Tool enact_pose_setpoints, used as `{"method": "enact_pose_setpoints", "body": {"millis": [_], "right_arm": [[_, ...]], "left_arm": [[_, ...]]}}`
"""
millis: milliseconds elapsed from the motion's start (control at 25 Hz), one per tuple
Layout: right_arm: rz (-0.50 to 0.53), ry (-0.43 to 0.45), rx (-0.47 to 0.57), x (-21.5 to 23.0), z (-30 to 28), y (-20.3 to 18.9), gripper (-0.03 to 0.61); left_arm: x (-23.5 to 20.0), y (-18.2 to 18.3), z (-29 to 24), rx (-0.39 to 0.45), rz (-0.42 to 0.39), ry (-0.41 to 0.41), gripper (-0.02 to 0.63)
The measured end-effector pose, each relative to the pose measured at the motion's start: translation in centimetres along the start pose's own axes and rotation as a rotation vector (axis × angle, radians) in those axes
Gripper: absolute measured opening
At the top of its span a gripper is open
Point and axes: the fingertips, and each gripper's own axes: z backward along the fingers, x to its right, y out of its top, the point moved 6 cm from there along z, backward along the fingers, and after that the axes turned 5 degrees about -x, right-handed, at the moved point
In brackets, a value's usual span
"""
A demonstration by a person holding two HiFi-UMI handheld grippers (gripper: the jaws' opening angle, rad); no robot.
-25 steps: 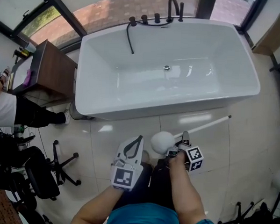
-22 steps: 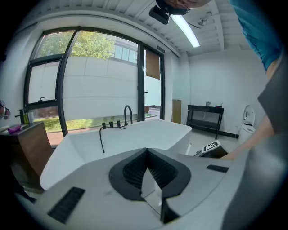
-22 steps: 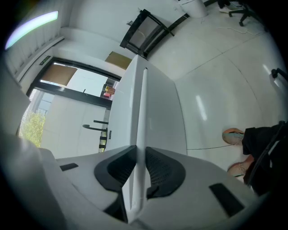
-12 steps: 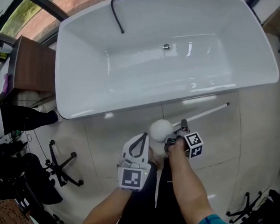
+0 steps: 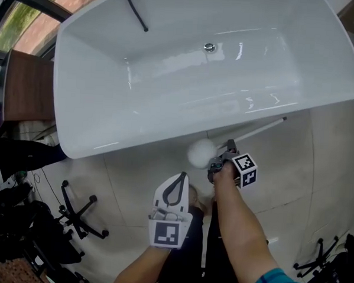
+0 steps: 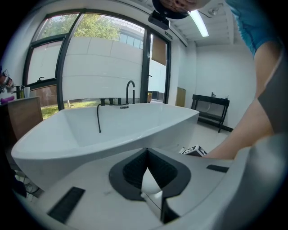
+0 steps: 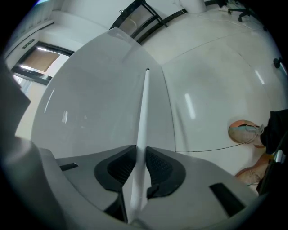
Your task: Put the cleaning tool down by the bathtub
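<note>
grip check: my right gripper [image 5: 222, 157] has its jaws clamped on the cleaning tool [image 5: 255, 131]. its long handle runs alongside the bathtub [image 5: 135, 139] front wall, just off it. left gripper [image 5: 176, 182] sits farther from the bathtub, jaws together, empty.

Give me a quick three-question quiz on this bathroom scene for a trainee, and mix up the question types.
1. True or false: the right gripper is shut on the cleaning tool.
2. Multiple choice: the tool's round head is A) inside the bathtub, B) over the floor beside the tub, C) on the wooden cabinet.
3. Fill in: the left gripper holds ____.
Key: 1 true; 2 B; 3 nothing.
</note>
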Motion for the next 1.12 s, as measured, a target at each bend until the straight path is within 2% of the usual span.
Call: {"method": "enact_pose_setpoints", "body": {"millis": [240,480,640,800,920,1120], "right_arm": [[0.046,-0.021,0.008,2.6,-5.0,0.6,0.091],[0.044,-0.048,0.021,6.5,-10.5,0.7,0.091],[0.055,-0.033,0.011,8.7,-14.8,0.4,0.096],[0.061,0.003,-0.052,10.9,-18.6,-0.7,0.110],[0.072,0.010,-0.127,12.4,-20.5,-1.4,0.196],[0.180,0.032,-0.224,10.6,-20.4,-1.8,0.210]], "left_arm": [[0.0,-5.4,-5.0,-0.077,0.009,-0.029,-0.003],[-1.3,-11.3,-12.3,-0.114,-0.040,-0.028,-0.003],[-1.9,-14.3,-15.8,-0.108,-0.074,-0.028,-0.003],[-2.2,-16.4,-16.9,-0.104,-0.068,-0.028,-0.003],[-1.7,-17.5,-16.6,-0.130,-0.051,-0.042,-0.003],[-0.3,-17.4,-15.0,-0.168,0.001,-0.076,-0.003]]}}
